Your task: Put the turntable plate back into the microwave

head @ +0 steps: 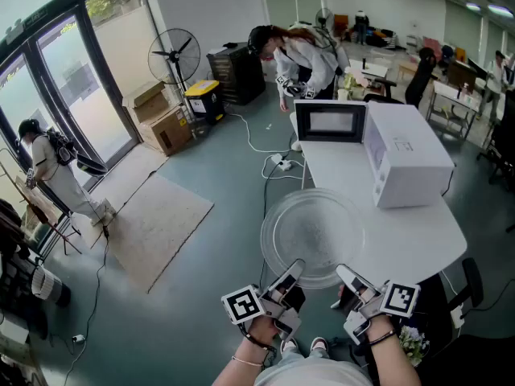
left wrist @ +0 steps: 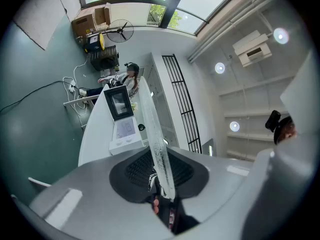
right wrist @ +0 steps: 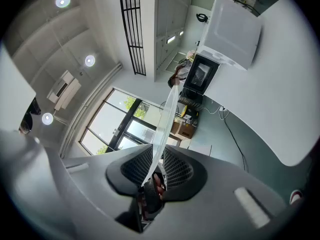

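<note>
A round clear glass turntable plate (head: 312, 236) hangs flat over the near edge of the white table (head: 418, 236). My left gripper (head: 291, 274) is shut on its near-left rim, my right gripper (head: 344, 275) on its near-right rim. In the left gripper view the plate (left wrist: 156, 144) runs edge-on between the jaws at my left gripper (left wrist: 161, 180). The right gripper view shows the same thin plate (right wrist: 164, 129) edge-on, clamped in my right gripper (right wrist: 152, 171). The white microwave (head: 406, 153) stands at the table's far end with its door (head: 330, 121) swung open to the left.
A person (head: 306, 59) bends over beyond the microwave, another person (head: 52, 171) stands by the glass doors at left. Cables and a power strip (head: 282, 163) lie on the floor left of the table. A rug (head: 157, 223), a fan (head: 174, 56) and cardboard boxes (head: 165, 119) sit further left.
</note>
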{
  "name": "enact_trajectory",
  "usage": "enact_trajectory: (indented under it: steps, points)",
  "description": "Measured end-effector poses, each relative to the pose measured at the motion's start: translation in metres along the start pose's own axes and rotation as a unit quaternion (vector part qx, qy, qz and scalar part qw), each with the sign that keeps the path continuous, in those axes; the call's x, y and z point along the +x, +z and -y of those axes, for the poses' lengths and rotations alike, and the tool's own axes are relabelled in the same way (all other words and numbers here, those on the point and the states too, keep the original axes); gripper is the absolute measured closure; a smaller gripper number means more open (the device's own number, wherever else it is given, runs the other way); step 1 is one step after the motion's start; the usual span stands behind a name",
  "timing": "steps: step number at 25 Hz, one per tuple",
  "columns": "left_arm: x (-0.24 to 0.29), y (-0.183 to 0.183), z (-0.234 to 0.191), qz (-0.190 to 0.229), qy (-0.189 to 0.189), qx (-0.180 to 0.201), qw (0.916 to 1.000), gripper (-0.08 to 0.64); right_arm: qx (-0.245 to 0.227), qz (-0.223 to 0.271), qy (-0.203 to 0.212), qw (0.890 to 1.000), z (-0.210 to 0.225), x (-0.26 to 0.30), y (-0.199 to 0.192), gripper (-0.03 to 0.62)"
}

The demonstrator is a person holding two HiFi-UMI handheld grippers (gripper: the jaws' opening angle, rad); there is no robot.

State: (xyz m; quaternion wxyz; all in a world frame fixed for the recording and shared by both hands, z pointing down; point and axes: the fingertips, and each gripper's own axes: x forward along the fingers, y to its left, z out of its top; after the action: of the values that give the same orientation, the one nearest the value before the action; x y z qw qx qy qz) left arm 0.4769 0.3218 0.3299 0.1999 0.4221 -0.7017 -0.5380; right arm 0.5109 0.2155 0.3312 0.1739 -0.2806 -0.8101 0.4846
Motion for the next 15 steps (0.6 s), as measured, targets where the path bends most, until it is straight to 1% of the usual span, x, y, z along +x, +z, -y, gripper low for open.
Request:
enact_trajectory:
  steps: [6,11,13,15]
  points:
    - [0.0,0.002,-0.006,-0.002,0.002,0.001,1.0,0.508,0.002,0.003,-0.013,1.0,0.006,0.002,-0.001,0.518]
    - [-0.004,0.008,-0.011,-0.002,-0.001,-0.006,1.0,0.508,0.0,0.006,-0.01,1.0,0.002,0.01,-0.004,0.518]
    - [-0.007,0.013,-0.011,-0.003,0.001,-0.012,0.9999,0.508,0.001,0.009,-0.009,1.0,-0.001,0.015,-0.005,0.517]
    - [-0.008,0.018,-0.013,-0.003,-0.001,-0.022,0.9998,0.505,-0.008,0.009,-0.005,1.0,-0.004,0.021,-0.006,0.512]
